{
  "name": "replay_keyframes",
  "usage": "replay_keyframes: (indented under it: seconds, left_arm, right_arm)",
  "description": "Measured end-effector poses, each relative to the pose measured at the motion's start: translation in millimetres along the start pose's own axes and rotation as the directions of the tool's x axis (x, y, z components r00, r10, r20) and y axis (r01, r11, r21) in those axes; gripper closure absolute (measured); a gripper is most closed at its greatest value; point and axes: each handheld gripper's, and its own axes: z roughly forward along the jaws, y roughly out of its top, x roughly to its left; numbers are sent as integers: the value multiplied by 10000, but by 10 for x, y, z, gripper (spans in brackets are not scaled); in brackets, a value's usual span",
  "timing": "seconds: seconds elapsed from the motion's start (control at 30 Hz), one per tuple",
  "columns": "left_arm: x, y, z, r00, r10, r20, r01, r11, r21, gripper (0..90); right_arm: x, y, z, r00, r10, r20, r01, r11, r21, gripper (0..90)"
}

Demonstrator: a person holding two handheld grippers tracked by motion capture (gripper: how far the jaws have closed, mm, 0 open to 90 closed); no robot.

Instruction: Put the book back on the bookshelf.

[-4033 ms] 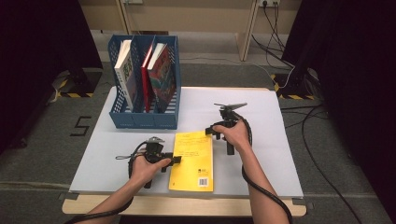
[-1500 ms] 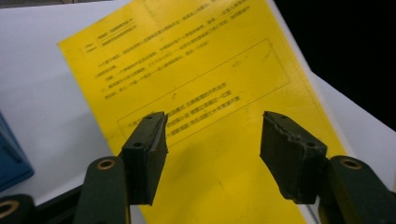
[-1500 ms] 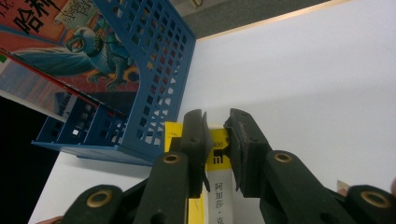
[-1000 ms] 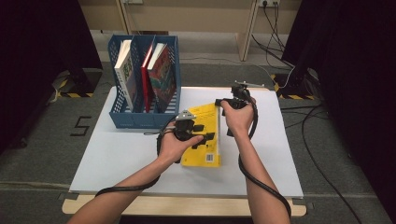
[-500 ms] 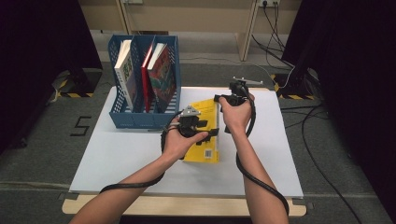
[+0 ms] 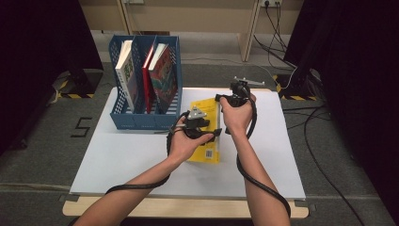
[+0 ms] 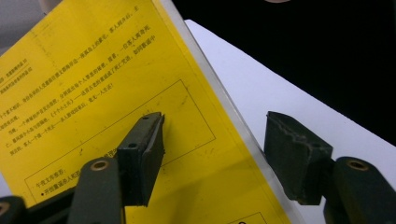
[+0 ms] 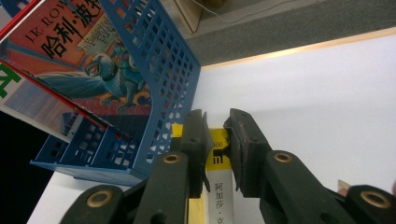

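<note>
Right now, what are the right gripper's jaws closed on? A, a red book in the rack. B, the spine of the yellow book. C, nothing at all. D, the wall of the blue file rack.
B: in the right gripper view the right gripper has both pads pressed on the spine end of the yellow book, with the blue file rack standing apart beside it.

Yellow book (image 6: 207, 134) tilted on edge on table, beside blue rack
</note>
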Motion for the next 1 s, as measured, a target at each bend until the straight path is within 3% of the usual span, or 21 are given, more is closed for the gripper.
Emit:
replay_keyframes:
  seconds: [0.37, 0.53, 0.67, 0.73, 1.0]
  left_arm:
    - [38, 33, 31, 9997, 240, -74, -240, 9997, -46, 368]
    - [55, 21, 58, 9974, 629, -364, -628, 9980, 26, 380]
    - [49, 11, 57, 9967, 674, -456, -673, 9977, 29, 392]
    - [15, 11, 51, 9921, 1068, -664, -1071, 9942, -9, 392]
    - [31, 20, 48, 9921, 740, -1011, -758, 9970, -137, 347]
  right_arm:
    - [17, 27, -110, 10000, -70, -29, 69, 9992, -404, 772]
    - [16, 45, -155, 10000, -45, -42, 43, 9987, -498, 773]
    - [22, 39, -165, 10000, -81, -5, 81, 9985, -538, 773]
    - [35, 29, -172, 10000, 11, -45, -14, 9985, -540, 773]
    - [132, -5, -150, 9996, -223, 188, 233, 9981, -562, 772]
